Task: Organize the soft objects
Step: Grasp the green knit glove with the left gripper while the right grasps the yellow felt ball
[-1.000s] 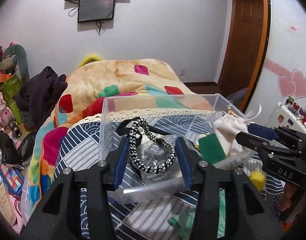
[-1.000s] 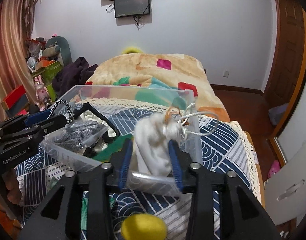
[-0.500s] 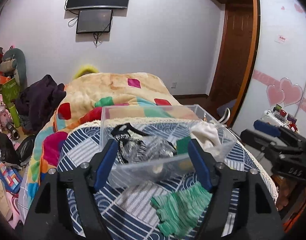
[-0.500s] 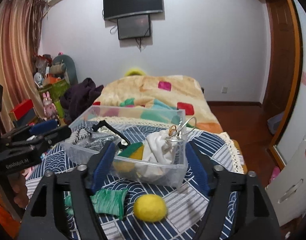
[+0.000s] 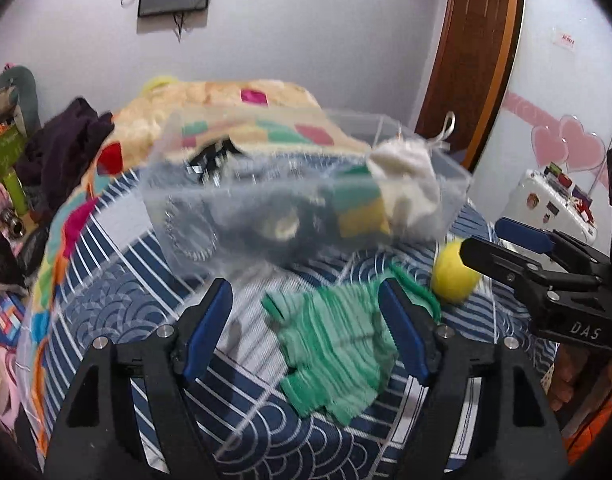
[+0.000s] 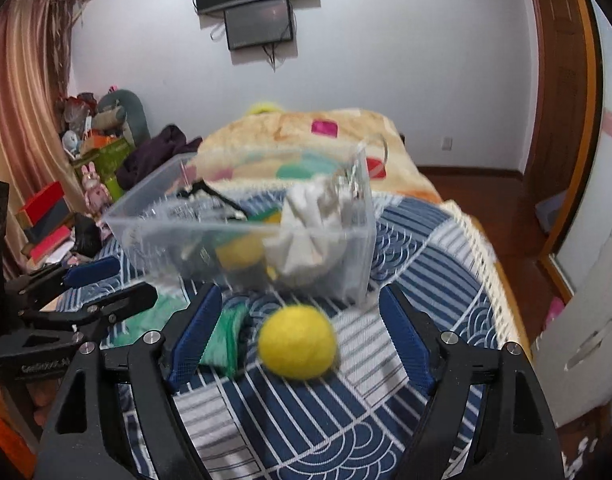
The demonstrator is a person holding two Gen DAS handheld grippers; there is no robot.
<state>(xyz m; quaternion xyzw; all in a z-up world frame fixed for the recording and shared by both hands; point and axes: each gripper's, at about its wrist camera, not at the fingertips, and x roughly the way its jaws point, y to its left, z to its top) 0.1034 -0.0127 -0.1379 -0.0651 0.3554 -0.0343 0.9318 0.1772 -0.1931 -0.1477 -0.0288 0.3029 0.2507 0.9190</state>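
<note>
Jaws spread wide on both, nothing pinched. Left gripper (image 5: 306, 320) over green knitted cloth (image 5: 338, 344) lying flat on blue patterned bedspread (image 6: 406, 420). Right gripper (image 6: 302, 332) framing yellow felt ball (image 6: 297, 343), just beside the cloth. Clear plastic bin (image 6: 346, 248) behind both, holding white drawstring pouch (image 6: 306, 232), green-yellow sponge (image 5: 360, 208), dark blurred items.

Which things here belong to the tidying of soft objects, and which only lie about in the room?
Belong to the job:
clear bin
white pouch in the bin
yellow ball on the cover
green cloth on the cover

Only lying about:
dark clothing
quilt
wall screen
</note>
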